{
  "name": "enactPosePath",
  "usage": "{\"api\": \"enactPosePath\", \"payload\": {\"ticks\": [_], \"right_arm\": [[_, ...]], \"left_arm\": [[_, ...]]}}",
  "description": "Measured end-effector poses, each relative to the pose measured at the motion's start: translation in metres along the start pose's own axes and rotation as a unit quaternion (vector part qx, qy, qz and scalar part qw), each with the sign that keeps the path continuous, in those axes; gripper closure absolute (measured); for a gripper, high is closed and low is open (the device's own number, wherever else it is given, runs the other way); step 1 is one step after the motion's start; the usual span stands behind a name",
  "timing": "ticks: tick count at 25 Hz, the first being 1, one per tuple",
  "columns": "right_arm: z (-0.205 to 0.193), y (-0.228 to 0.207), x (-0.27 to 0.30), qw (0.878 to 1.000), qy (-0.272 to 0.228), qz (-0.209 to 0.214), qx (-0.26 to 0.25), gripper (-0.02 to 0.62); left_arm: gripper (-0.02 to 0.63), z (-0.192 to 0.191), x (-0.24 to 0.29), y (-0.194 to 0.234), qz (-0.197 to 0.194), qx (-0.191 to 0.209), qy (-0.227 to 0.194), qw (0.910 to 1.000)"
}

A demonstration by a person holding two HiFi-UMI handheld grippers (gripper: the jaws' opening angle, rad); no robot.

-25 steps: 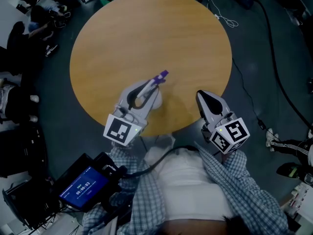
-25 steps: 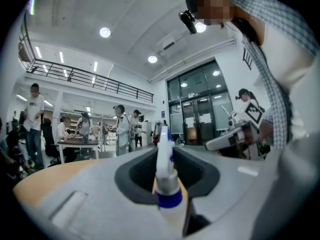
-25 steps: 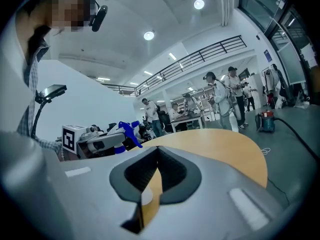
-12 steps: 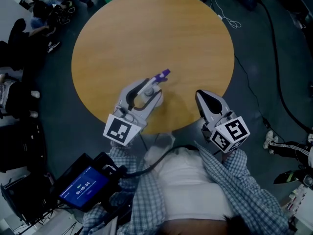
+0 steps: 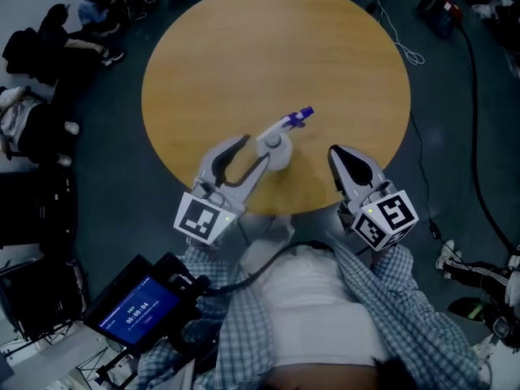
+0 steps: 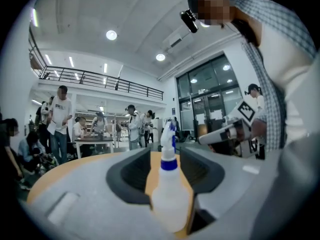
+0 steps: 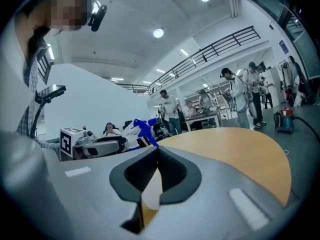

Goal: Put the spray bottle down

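A white spray bottle (image 5: 276,149) with a purple trigger head stands upright on the round wooden table (image 5: 244,47), near its front edge. My left gripper (image 5: 253,152) is open, and the bottle sits at the tips of its spread jaws. In the left gripper view the bottle (image 6: 168,194) stands between the jaws of the left gripper (image 6: 164,153), with gaps at both pads. My right gripper (image 5: 344,158) is shut on nothing at the table's front right edge. In the right gripper view the right gripper (image 7: 156,152) has its tips together, and the bottle's blue head (image 7: 139,130) shows to the left.
A device with a lit screen (image 5: 136,308) hangs at the person's lower left. Seated people (image 5: 49,47) and bags crowd the floor at the left. Cables (image 5: 406,51) lie on the floor to the right. Standing people (image 6: 60,119) and tables fill the room's background.
The left gripper's jaws have spread and let go of the spray bottle, which now stands on the table. That gripper has drawn back a little. The right gripper stays shut.
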State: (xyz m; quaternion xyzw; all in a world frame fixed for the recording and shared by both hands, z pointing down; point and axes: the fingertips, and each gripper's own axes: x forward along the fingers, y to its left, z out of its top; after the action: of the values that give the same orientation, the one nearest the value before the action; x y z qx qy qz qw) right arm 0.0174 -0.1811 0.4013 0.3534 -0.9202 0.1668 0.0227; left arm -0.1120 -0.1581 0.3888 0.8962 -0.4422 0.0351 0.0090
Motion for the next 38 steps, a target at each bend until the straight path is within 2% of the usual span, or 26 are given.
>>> {"api": "enactPosePath", "payload": {"ticks": [1,3,4,16,22,38], "right_arm": [[0.000,0.001,0.004,1.000,0.000,0.006,-0.001,0.592],[0.000,0.004,0.010,1.000,0.000,0.018,-0.003,0.592],[0.001,0.008,0.011,1.000,-0.001,0.022,-0.004,0.592],[0.007,0.046,0.015,0.999,-0.006,0.050,-0.009,0.594],[0.003,0.049,0.017,0.998,0.004,0.056,-0.023,0.594],[0.005,0.053,0.017,0.998,0.000,0.058,-0.022,0.594]], "left_arm": [[0.453,0.000,-0.003,0.002,0.006,-0.001,-0.001,1.0000],[0.596,0.002,-0.010,0.002,0.010,-0.007,-0.006,0.9999],[0.604,0.004,-0.014,0.001,0.010,-0.009,-0.009,0.9999],[0.604,0.012,-0.045,-0.008,0.008,0.001,-0.006,1.0000],[0.604,0.012,-0.043,-0.010,0.006,-0.004,-0.008,0.9999],[0.604,0.012,-0.043,-0.012,0.002,-0.003,-0.009,1.0000]]}}
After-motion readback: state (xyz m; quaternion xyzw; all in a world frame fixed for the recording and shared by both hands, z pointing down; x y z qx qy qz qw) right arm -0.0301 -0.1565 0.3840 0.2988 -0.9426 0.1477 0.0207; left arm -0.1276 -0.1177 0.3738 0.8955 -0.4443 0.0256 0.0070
